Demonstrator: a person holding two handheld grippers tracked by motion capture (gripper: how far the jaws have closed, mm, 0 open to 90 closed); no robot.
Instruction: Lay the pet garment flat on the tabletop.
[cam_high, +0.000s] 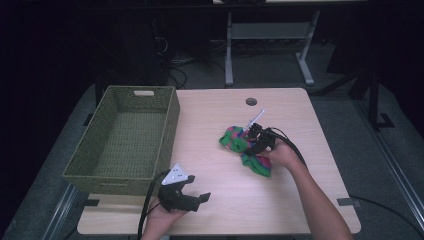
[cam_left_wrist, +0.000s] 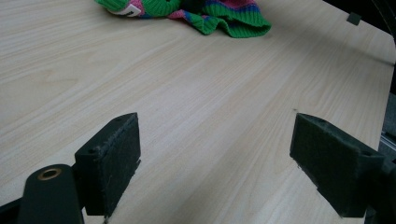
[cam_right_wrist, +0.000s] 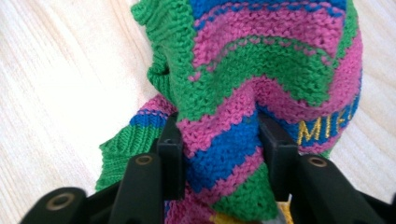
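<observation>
A knitted piece (cam_high: 244, 149) striped green, pink and blue lies bunched right of the table's centre. My right gripper (cam_high: 256, 140) is over it, and in the right gripper view its two black jaws (cam_right_wrist: 217, 137) pinch a raised fold of the knit (cam_right_wrist: 261, 70) between their pads. Yellow letters show on the fabric beside the right jaw. My left gripper (cam_high: 198, 188) rests near the table's front edge, well apart from the knit, open, with bare wood between its pads (cam_left_wrist: 215, 158). The left gripper view has the knit (cam_left_wrist: 219, 16) at its top edge.
An empty green woven basket (cam_high: 120, 177) stands at the table's left side, just behind my left gripper. A round cable hole (cam_high: 251, 101) sits near the far edge of the wooden table (cam_high: 215, 165). Beyond the table are desk legs and cables on a dark floor.
</observation>
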